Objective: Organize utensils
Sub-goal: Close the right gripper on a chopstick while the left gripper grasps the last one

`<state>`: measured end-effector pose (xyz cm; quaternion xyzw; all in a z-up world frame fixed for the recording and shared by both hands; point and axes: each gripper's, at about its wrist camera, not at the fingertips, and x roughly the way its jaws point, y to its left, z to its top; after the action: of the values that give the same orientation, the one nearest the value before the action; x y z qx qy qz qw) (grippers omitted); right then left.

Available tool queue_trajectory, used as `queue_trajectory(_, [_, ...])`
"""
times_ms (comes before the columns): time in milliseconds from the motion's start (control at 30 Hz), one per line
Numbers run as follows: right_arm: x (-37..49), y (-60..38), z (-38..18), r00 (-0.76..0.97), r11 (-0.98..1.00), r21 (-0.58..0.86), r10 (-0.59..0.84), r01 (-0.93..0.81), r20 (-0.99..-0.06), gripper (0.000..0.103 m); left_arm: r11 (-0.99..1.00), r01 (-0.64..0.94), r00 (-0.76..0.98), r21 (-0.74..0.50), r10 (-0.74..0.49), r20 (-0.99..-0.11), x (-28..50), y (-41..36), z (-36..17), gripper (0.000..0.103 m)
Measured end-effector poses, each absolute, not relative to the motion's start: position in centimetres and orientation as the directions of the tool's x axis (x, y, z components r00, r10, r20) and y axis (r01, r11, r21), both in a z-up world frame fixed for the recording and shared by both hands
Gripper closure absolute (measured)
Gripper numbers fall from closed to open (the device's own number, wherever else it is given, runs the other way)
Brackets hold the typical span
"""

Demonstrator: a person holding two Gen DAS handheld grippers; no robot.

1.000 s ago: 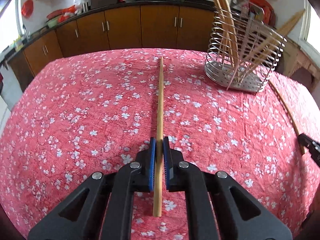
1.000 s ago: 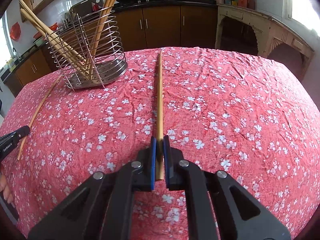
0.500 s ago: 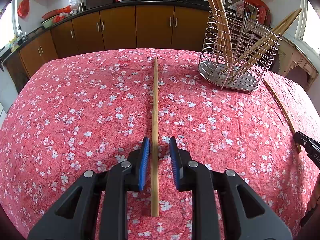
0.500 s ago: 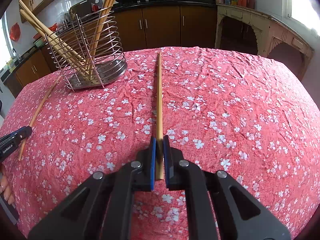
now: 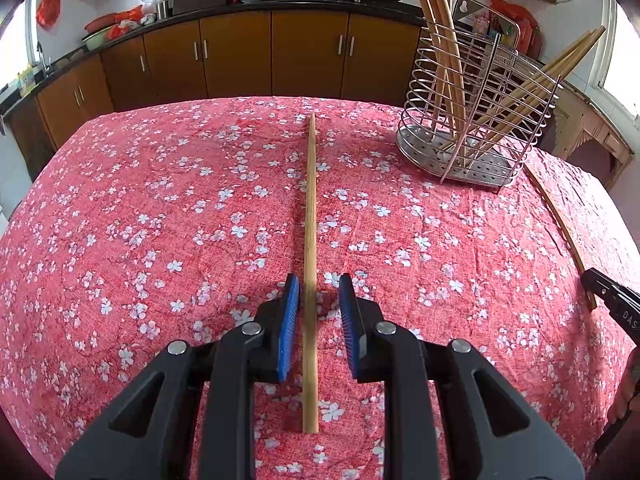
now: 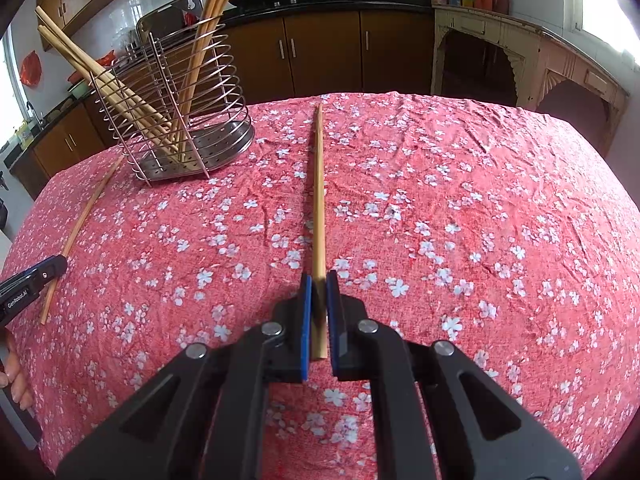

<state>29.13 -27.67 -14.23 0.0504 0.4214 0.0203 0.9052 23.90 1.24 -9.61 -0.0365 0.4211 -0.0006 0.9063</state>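
**Two chopsticks on the table, one released, one gripped**

Long pale wooden chopstick [image 5: 310, 248] lies flat on the red floral tablecloth [image 5: 160, 220], pointing away from camera. Left gripper [image 5: 319, 292] straddles its near part; blue pads [image 5: 289, 320] stand clear on both sides with cloth visible in the gaps, so the stick is released. The jaws have just been opening, with the stick between them.

Second long wooden chopstick [image 6: 319, 200] also lies along the cloth in the right wrist view. Right gripper [image 6: 317, 288] is clenched on its near end, blue pads pressed to both sides.

Silver wire utensil holder [image 5: 476, 120] with a perforated metal base stands near the far edge of the table, between the two grippers. Several wooden chopsticks [image 6: 200, 60] lean inside it, some tilted outward. The stick under the left gripper also shows at the right view's left edge, just beside the holder. Brown kitchen cabinets [image 5: 240, 56] with a dark counter run behind the table.
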Motion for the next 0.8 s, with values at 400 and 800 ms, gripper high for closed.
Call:
queue_trajectory(400, [29.2, -27.7, -14.3, 0.644, 0.993, 0.115, 0.082, 0.010, -0.761, 0.094, 0.997, -0.028, 0.644, -0.069, -0.035, -0.764, 24.0, 1.4, -9.6, 0.080])
queue_trajectory(800, [28.7, -28.1, -14.1, 0.650, 0.988, 0.156, 0.109, 0.015, -0.752, 0.095, 1.000, 0.015, 0.639, -0.011, -0.018, -0.769, 23.1, 0.1, -9.7, 0.095])
